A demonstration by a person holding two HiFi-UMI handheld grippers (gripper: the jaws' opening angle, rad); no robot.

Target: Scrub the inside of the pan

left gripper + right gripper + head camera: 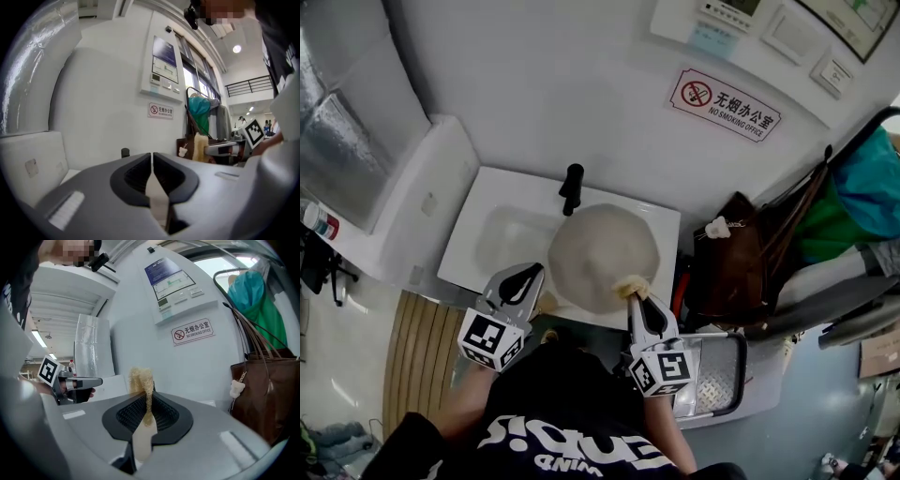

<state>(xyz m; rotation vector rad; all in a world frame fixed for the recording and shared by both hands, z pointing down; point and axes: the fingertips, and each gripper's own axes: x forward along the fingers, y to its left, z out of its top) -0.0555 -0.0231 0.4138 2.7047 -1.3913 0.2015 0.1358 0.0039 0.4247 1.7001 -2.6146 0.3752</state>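
A round cream-coloured pan (602, 255) lies in the white sink (487, 211), just below the black faucet (571, 187). My right gripper (634, 298) hovers at the pan's near right rim, shut on a yellowish fibrous scrubber (630, 286). In the right gripper view the scrubber (140, 378) sticks up from between the closed jaws of this gripper (149, 401). My left gripper (528, 275) hangs at the pan's near left side, shut with nothing in it; in its own view the left gripper (152, 161) shows its jaws pressed together. The pan shows in neither gripper view.
A brown bag (739, 267) stands against the wall right of the sink, with teal and green cloth (853, 202) hung behind it. A perforated metal tray (719, 375) lies at the near right. A white box (412, 202) flanks the sink's left. A no-smoking sign (724, 103) hangs on the wall.
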